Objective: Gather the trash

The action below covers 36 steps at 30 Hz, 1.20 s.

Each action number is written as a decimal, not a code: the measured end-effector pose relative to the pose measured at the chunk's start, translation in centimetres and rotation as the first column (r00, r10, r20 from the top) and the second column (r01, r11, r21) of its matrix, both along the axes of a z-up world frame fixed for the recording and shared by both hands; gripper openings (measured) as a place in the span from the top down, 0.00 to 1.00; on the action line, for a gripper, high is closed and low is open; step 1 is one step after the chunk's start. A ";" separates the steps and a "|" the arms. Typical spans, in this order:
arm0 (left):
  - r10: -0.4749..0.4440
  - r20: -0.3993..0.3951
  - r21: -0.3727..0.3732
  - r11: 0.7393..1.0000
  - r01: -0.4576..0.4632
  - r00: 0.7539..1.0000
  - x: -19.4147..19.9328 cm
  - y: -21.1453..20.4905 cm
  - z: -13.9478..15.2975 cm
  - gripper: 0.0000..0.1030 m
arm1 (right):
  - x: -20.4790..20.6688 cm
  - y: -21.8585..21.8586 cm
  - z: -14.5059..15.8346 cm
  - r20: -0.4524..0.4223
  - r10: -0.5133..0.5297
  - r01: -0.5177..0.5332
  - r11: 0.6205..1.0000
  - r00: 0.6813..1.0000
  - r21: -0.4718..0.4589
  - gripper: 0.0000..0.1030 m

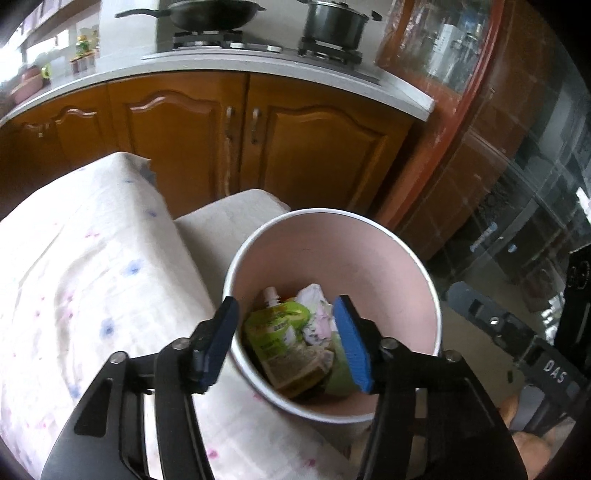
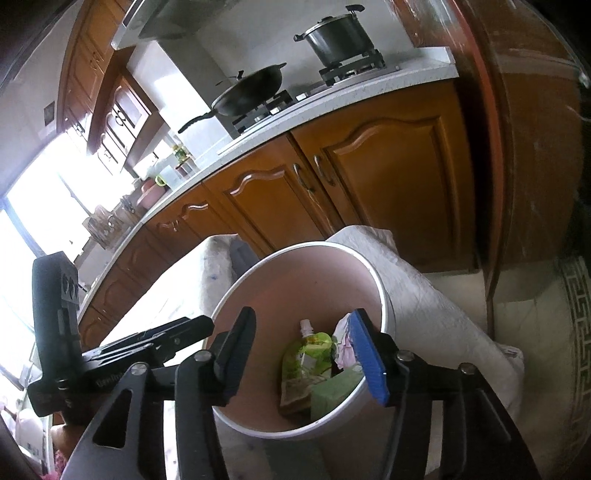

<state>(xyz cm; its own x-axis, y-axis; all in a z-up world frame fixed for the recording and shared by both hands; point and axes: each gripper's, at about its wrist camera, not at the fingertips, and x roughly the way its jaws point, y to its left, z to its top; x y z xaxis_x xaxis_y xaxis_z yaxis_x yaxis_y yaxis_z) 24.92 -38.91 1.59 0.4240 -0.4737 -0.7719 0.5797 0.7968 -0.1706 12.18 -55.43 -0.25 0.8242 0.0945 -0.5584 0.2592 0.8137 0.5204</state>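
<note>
A round white bin (image 1: 391,254) with a pale pink inside stands beside a cloth-covered table (image 1: 92,277). In it lie a green spouted pouch (image 1: 275,325), crumpled white and pink wrappers (image 1: 314,314) and a green carton. My left gripper (image 1: 286,343) is open and empty, hovering over the bin's near rim. In the right wrist view the bin (image 2: 295,280) holds the same pouch (image 2: 306,354). My right gripper (image 2: 303,350) is open and empty above the bin. The left gripper's body (image 2: 110,354) shows at the left.
Wooden cabinet doors (image 1: 207,136) stand behind the bin under a grey counter (image 1: 295,79) with a wok (image 1: 210,14) and a steel pot (image 1: 334,24) on a stove. A glass-fronted cabinet (image 1: 517,184) stands at right. The right gripper's body (image 1: 535,354) shows at lower right.
</note>
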 end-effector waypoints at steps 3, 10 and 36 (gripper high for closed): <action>0.024 0.009 -0.010 1.000 -0.024 1.000 -0.3 1.2 0.2 0.34 | -0.2 0.3 0.2 0.012 0.000 0.000 1.000 1.000 0.004 0.40; 0.087 -0.007 -0.042 0.995 -0.087 0.996 -1.5 4.8 0.0 0.22 | -1.2 1.7 -0.1 0.047 0.003 -0.005 0.999 0.999 0.043 0.07; 0.222 0.131 -0.127 0.970 -0.205 0.966 -9.2 16.9 2.7 0.15 | -6.7 10.9 2.6 0.162 -0.004 0.012 0.999 0.987 -0.049 0.04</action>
<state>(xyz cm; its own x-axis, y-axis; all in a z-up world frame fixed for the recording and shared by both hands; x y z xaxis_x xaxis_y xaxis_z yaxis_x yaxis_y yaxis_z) 15.68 -22.05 4.31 0.6268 -0.4400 -0.6431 0.4229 0.8853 -0.1935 5.50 -44.54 2.38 0.9045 0.0634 -0.4217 0.1813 0.8378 0.5150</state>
